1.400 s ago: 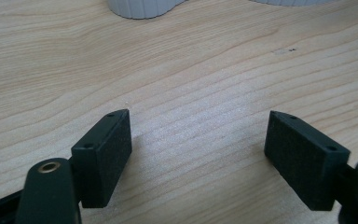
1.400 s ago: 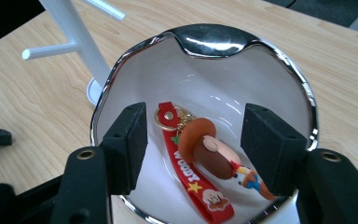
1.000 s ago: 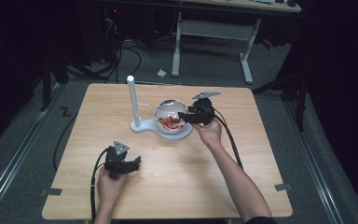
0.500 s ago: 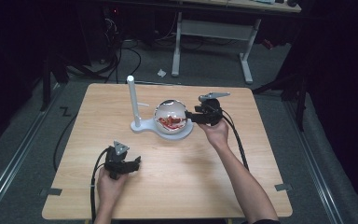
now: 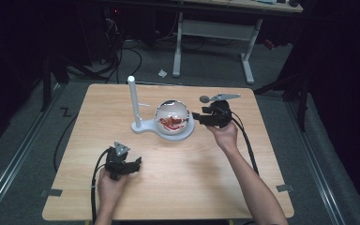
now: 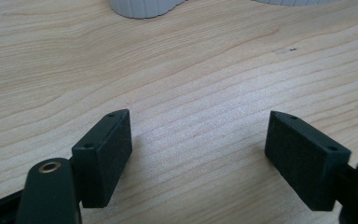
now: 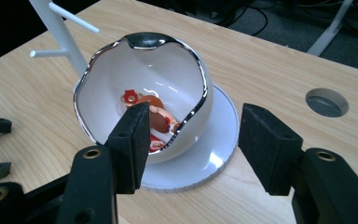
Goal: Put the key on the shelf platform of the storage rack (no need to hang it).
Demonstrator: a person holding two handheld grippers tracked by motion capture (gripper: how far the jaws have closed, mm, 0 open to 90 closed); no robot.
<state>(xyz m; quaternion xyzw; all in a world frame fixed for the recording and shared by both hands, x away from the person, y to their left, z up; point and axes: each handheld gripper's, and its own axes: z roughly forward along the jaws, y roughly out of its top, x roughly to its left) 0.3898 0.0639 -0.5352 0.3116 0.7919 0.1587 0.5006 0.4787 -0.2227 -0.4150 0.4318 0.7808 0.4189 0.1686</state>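
- The right gripper hovers just to the right of the bowl, its jaws pointing at the bowl's side; in the right gripper view the jaws stand apart with nothing pressed between the pads, one pad in front of the bowl's near rim and the other beside the base.
- The bowl is white inside with a wavy, mirror-bright rim; it sits tilted on the round end of a white stand, its mouth facing the right gripper.
- Red and orange pieces lie in the bottom of the bowl; what they are cannot be told.
- A white post with short pegs rises from the other end of the stand, left of the bowl.
- The left gripper rests low on the table near the front edge, well apart from the stand; in the left gripper view its jaws are spread wide over bare wood, gripping nothing.
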